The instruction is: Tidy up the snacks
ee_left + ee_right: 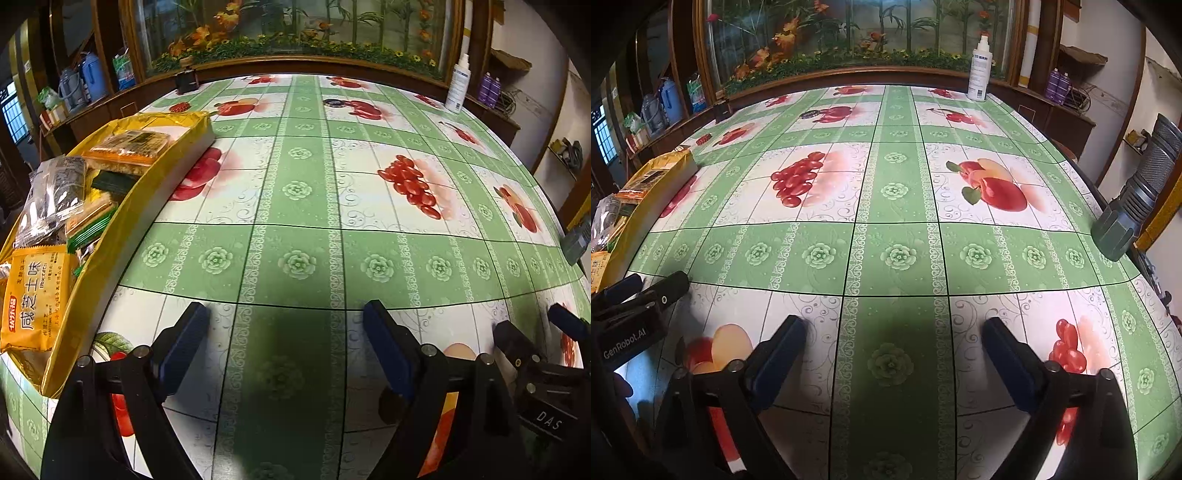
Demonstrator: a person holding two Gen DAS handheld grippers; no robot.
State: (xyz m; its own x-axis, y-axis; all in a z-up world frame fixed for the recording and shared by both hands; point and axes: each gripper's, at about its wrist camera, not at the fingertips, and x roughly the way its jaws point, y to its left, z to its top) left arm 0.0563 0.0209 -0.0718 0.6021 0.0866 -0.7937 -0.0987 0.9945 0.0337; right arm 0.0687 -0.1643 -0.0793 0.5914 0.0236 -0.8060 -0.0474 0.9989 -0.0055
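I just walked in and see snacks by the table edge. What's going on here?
A person holds a gripper in each hand over the fruit-print tablecloth. The left gripper and right gripper are both open and hold nothing. All the snack packets in view, including the orange biscuit packet, lie in the yellow box at the table's left. A white spray bottle and a flashlight are the only other things standing on the cloth.

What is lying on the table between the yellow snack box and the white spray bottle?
Nothing. In both wrist views only bare fruit-patterned tablecloth runs from the yellow snack box to the white spray bottle.
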